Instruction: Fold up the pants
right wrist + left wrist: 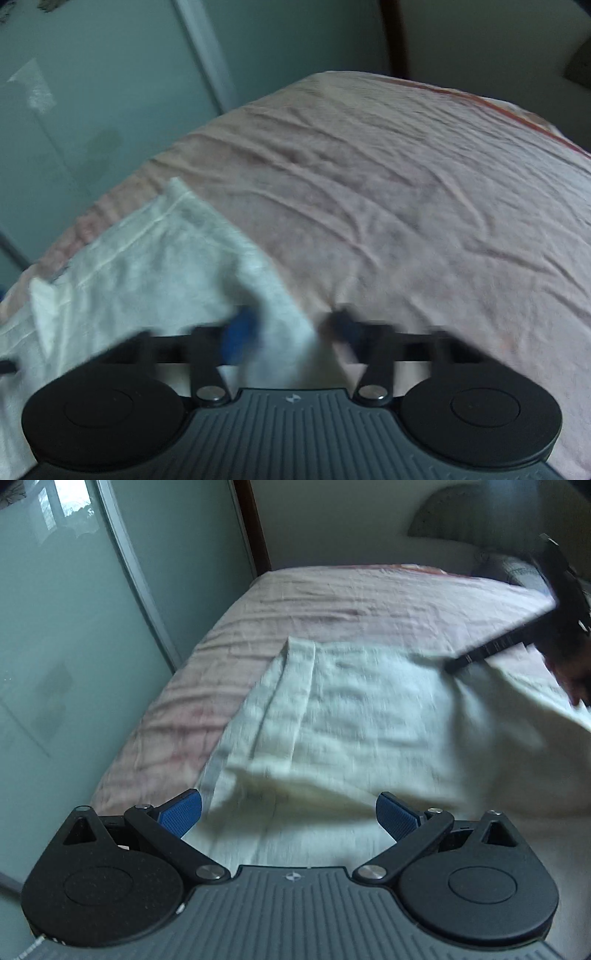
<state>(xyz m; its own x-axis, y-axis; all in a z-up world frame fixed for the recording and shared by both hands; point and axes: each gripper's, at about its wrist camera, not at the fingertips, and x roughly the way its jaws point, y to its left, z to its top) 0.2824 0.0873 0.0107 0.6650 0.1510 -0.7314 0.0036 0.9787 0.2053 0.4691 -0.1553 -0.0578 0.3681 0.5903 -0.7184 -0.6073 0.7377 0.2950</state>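
Note:
White pants [369,720] lie spread on a pink bedsheet [332,598], with a hem running along their far left side. My left gripper [288,812] hovers over their near edge, its jaws wide apart and its blue pads [181,814] clear of the cloth. My right gripper [454,664] reaches in from the upper right, with its tip at the pants' far right part. In the right wrist view that gripper [291,330] is blurred. Its fingers stand apart with a corner of the pants [147,266] between them, and I see no pad pressing on it.
A frosted glass sliding door [74,627] runs along the bed's left side. A grey pillow [517,572] lies at the far right by the wall. A person's hand [572,679] holds the right gripper. Wrinkled pink sheet [406,203] stretches beyond the pants.

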